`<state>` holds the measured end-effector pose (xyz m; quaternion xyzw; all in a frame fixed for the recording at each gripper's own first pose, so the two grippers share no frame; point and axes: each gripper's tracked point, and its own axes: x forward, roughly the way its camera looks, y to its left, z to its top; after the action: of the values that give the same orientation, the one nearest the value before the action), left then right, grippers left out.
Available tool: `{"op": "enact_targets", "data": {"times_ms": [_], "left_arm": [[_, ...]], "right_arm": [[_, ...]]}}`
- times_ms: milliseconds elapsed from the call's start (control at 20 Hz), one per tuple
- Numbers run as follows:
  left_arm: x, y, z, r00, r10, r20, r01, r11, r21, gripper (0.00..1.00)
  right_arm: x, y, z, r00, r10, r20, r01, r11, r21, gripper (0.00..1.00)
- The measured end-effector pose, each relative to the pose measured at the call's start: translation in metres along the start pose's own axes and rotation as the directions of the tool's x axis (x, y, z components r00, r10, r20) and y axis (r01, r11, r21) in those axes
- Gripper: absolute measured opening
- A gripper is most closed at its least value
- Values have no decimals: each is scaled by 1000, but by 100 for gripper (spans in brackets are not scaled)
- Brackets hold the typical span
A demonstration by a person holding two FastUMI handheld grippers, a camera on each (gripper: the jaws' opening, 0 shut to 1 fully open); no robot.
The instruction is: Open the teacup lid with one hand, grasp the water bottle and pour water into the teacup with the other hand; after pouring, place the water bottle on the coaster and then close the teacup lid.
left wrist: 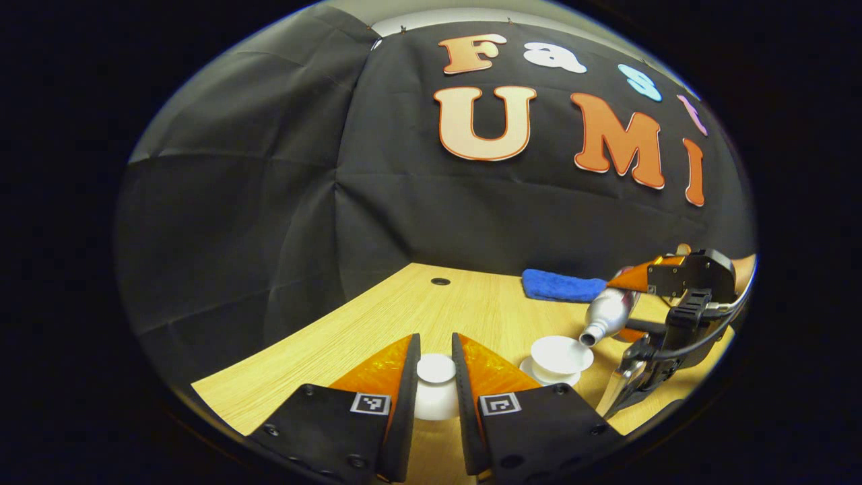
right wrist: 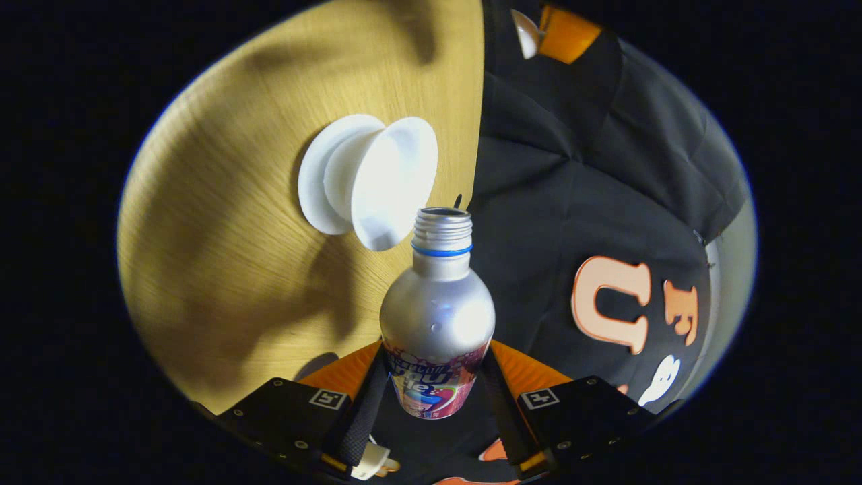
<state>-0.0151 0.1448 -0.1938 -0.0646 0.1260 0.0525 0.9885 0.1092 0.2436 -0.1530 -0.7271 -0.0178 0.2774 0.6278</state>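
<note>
- Teacup [left wrist: 561,356]: white, open, standing on its saucer on the counter [left wrist: 377,323], just right of your left tool. In the right gripper view it sits just beyond the bottle mouth, its bowl facing the opening.
- Water bottle [right wrist: 438,316]: silver, uncapped, tipped with its neck down toward the cup. In the left gripper view the mouth hangs at the cup's right rim. Whether water is flowing cannot be told.
- Right tool [right wrist: 436,384]: clamped on the bottle's lower body, one finger on each side. Judged step: the pour. Keep the mouth over the bowl, not the rim; tilt slowly and hold your wrist steady so the stream does not overshoot onto the counter.
- Teacup lid [left wrist: 436,387]: white, knobbed, off the cup, between the fingers of your left tool [left wrist: 436,367], which close on its knob. Hold it aside, away from the pour.
- Blue cloth [left wrist: 562,285]: folded, on the counter behind the cup, well apart from it.
</note>
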Motion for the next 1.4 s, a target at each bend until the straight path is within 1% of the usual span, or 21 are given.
{"op": "enact_targets", "data": {"times_ms": [50, 150, 200, 250, 400, 550, 700, 800, 1000, 1050, 1100, 1250, 1300, 1350, 1400], "left_arm": [[1, 0, -2, 1000, -3, 2, 3, 1000, -4, 34], [3, -3, -2, 1000, -7, 1, 7, 1000, -1, 34], [2, -6, 0, 1000, -14, 4, 14, 1000, -1, 30], [2, -10, 2, 1000, -21, 9, 21, 1000, 0, 34], [3, -20, 10, 999, -36, 26, 36, 999, 17, 34], [2, -33, 15, 998, -52, 33, 51, 998, 26, 34], [3, -49, 19, 996, -78, 40, 77, 997, 29, 34], [4, -60, 22, 995, -94, 47, 92, 995, 39, 34], [9, -85, 26, 991, -123, 51, 119, 991, 61, 34], [9, -91, 27, 990, -130, 51, 127, 990, 66, 30], [11, -96, 27, 989, -136, 51, 132, 989, 71, 34], [14, -112, 26, 987, -154, 49, 150, 986, 79, 34], [17, -117, 26, 986, -158, 50, 154, 985, 81, 34], [18, -122, 26, 986, -161, 47, 157, 984, 83, 34], [19, -125, 25, 985, -165, 47, 161, 983, 84, 34]], "right_arm": [[-2, 4, 2, 1000, 12, 5, -12, 999, 48, 78], [-6, 11, 3, 1000, 27, 8, -28, 992, 126, 78], [-7, 14, 2, 999, 43, 8, -44, 986, 160, 79], [-9, 18, 0, 998, 56, 9, -57, 981, 187, 79], [-15, 23, -5, 997, 74, 18, -76, 957, 281, 79], [-20, 26, -14, 996, 86, 25, -88, 910, 404, 79], [-26, 28, -26, 996, 92, 23, -91, 863, 497, 79], [-24, 27, -41, 995, 94, 19, -89, 824, 559, 79], [-23, 30, -66, 995, 94, 20, -81, 715, 694, 79], [-23, 31, -70, 996, 91, 19, -77, 686, 723, 79], [-24, 32, -76, 996, 91, 19, -74, 653, 753, 79], [-26, 32, -89, 996, 84, 32, -73, 550, 832, 79], [-26, 31, -93, 996, 80, 39, -74, 509, 857, 79], [-25, 31, -95, 995, 86, 51, -85, 458, 885, 79], [-26, 31, -93, 992, 96, 76, -108, 396, 912, 79]]}}
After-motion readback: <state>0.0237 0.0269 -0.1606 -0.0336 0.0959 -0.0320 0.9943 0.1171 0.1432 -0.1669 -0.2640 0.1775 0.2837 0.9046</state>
